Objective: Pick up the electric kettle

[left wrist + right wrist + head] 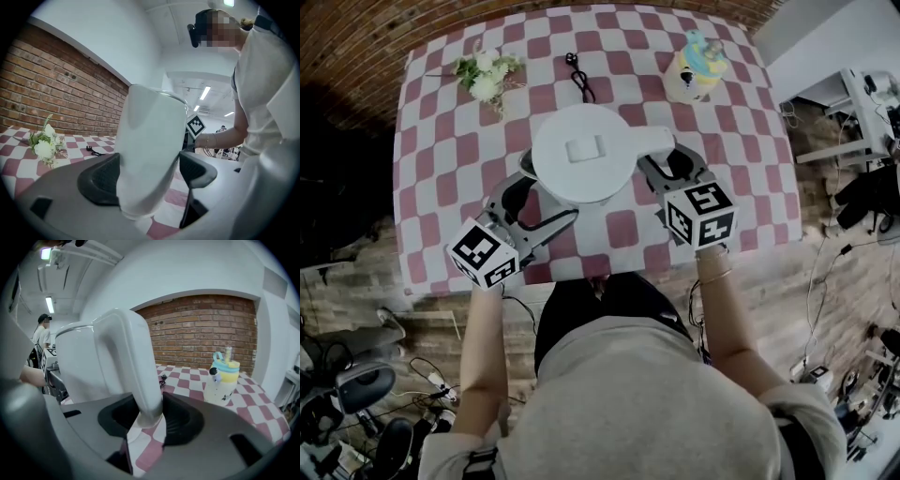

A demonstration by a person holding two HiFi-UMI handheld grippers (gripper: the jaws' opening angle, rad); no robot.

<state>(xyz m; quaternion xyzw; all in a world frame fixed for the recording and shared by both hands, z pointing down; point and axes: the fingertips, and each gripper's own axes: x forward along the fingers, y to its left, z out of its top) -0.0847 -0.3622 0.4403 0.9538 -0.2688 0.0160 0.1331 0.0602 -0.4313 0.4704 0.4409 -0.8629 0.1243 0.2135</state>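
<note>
Head view: the kettle point(581, 150) is seen at the table's point(441, 141) middle, its body clamped by the left gripper point(147, 176) and its handle point(136, 362) by the right gripper point(150, 416), so grasping is judged done and a level, joint lift is called for.

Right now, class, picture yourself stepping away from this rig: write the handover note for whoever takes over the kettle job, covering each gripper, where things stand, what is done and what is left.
Left gripper: jaws either side of the white kettle body, pads apparently pressed against it.
Right gripper: shut on the handle.
Kettle: upright, mid-table, between both grippers.
Done: both grips look set.
Left: the lift. Whether the base has left the table cannot be told. Probably best to raise both hands together and keep it level.
</note>
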